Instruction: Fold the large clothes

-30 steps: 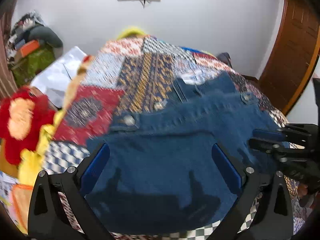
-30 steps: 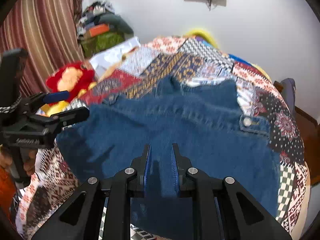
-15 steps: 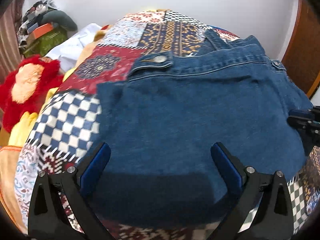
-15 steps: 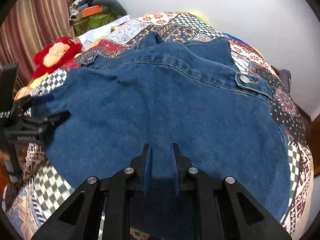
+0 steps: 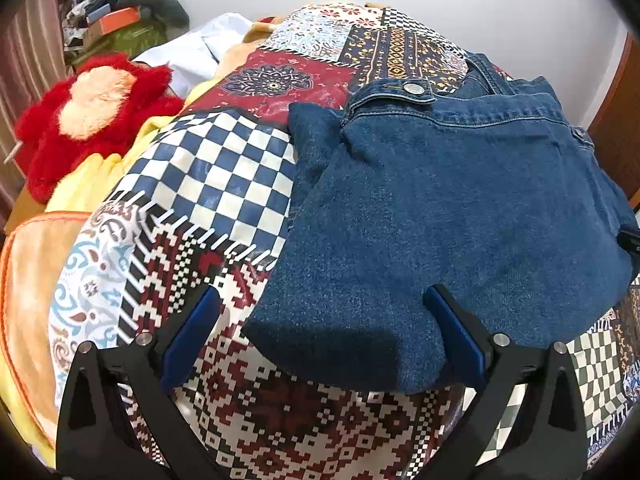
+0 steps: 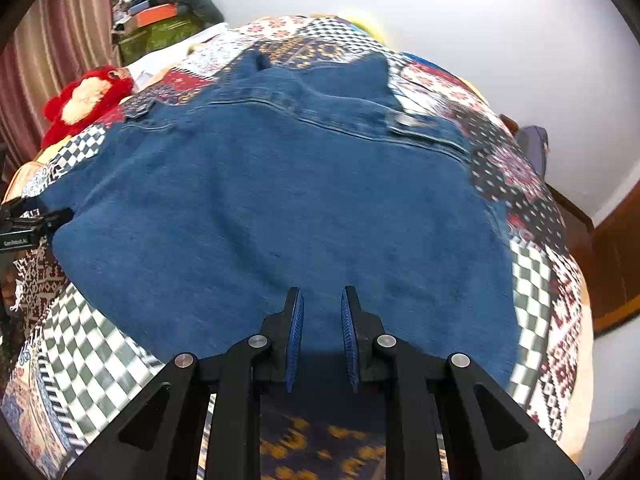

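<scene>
Left wrist view: the left claw (image 5: 320, 336) has dropped low over the bed's patchwork quilt (image 5: 224, 184), jaws wide and holding nothing; the denim garment (image 5: 460, 220) now lies folded, its near corner between them.

Right wrist view: the right claw (image 6: 322, 312) stays pinched on the denim's near edge; release seems next.

Both wrist views downward, near denim garment (image 5: 440, 216)

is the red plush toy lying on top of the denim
No, the red plush toy lies off to the side at the patchwork bedspread's edge, apart from the denim garment.
</scene>
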`<state>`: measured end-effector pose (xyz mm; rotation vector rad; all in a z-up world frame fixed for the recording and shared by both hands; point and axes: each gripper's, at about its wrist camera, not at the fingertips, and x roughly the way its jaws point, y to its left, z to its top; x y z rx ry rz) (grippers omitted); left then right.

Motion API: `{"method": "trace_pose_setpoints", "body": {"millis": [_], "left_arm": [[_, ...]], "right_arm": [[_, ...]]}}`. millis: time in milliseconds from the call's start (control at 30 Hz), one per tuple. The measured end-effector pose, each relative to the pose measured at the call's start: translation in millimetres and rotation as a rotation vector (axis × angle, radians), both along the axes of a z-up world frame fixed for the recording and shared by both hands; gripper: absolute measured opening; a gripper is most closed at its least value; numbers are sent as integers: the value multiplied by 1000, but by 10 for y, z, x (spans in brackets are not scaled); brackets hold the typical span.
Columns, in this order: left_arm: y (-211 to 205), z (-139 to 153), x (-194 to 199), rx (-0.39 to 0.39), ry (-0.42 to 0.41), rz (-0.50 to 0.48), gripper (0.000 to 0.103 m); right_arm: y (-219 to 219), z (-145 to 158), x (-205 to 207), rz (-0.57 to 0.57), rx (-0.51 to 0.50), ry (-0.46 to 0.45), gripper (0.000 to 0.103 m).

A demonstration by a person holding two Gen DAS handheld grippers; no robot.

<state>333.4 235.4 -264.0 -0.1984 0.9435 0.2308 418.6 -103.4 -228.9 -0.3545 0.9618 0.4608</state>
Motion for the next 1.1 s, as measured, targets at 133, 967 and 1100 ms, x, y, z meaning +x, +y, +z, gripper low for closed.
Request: {"method": "trace_pose_setpoints", "body": {"millis": [133, 967, 1100], "left_arm": [[-145, 71, -85, 98, -11, 0, 103], [-69, 329, -652, -347, -60, 110, 103], [-7, -7, -413, -640, -51, 150, 103]], "right_arm": [[-239, 58, 23, -67, -18, -2, 15], [-600, 488, -396, -184, 81, 16, 15], [-325, 526, -379, -109, 121, 25, 15]]}}
